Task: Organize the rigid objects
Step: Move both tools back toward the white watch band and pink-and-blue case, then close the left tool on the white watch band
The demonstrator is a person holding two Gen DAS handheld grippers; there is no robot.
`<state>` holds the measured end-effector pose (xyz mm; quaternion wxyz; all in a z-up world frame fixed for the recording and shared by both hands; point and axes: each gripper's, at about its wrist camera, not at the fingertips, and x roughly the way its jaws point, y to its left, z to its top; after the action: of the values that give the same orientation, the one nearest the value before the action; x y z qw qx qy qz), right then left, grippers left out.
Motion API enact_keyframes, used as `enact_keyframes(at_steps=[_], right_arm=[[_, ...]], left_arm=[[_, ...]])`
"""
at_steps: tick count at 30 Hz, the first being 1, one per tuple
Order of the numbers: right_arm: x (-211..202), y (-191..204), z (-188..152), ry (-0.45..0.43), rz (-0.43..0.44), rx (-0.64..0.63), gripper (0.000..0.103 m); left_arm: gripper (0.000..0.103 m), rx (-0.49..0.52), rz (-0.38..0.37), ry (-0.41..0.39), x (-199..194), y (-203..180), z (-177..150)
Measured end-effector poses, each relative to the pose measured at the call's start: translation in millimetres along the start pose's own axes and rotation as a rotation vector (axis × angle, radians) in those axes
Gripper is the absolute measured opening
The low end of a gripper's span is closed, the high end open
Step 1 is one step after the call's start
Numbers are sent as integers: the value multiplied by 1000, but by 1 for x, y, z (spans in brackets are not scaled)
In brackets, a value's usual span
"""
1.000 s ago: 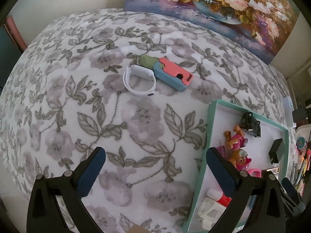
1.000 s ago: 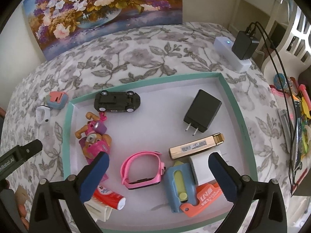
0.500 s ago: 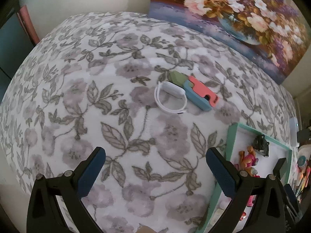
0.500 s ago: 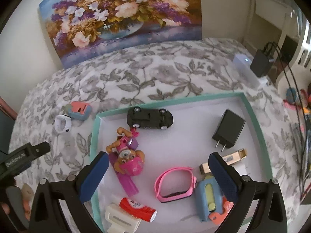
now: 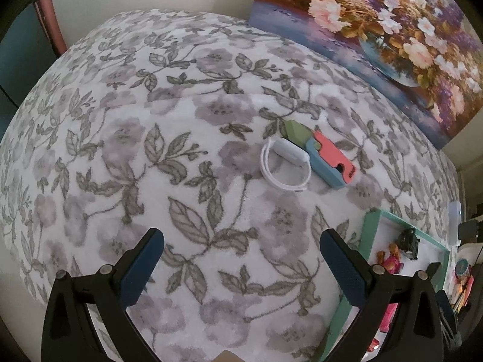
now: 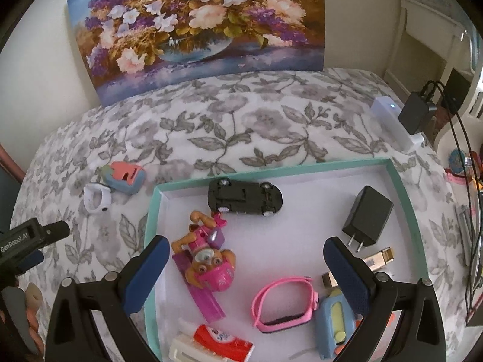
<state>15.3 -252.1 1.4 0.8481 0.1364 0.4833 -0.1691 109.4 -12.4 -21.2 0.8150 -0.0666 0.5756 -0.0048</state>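
Floral bedspread [image 5: 187,157], flower painting [image 6: 196,21] against the wall behind. Left gripper [image 5: 241,259]: jaws wide apart, empty, hovering over bare cloth. White watch [image 5: 285,165] lies well ahead, slightly right of centre, touching the blue-and-coral cutter [image 5: 327,158]. Teal tray [image 6: 302,166] sits right of both. Right gripper [image 6: 246,268]: jaws spread, empty, above the tray (pup toy [image 6: 208,259] just beside its left finger).
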Motion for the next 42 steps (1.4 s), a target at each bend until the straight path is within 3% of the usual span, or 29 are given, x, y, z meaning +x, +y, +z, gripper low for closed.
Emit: enact_keyframes(at_steps=[9, 22, 31, 36, 42], right_arm=[[3, 30, 29, -16, 116, -19, 103], [46, 64, 69, 76, 163, -23, 103], [75, 79, 86, 153, 154, -59, 103], [84, 88, 94, 174, 143, -62, 103], [91, 99, 97, 194, 124, -74, 103]], left_arm=[[103, 38, -16, -32, 12, 3, 28], [103, 240, -50, 4, 60, -23, 43], [102, 291, -55, 8, 81, -40, 49], [84, 309, -38, 4, 85, -42, 48], [69, 309, -86, 9, 82, -41, 53]])
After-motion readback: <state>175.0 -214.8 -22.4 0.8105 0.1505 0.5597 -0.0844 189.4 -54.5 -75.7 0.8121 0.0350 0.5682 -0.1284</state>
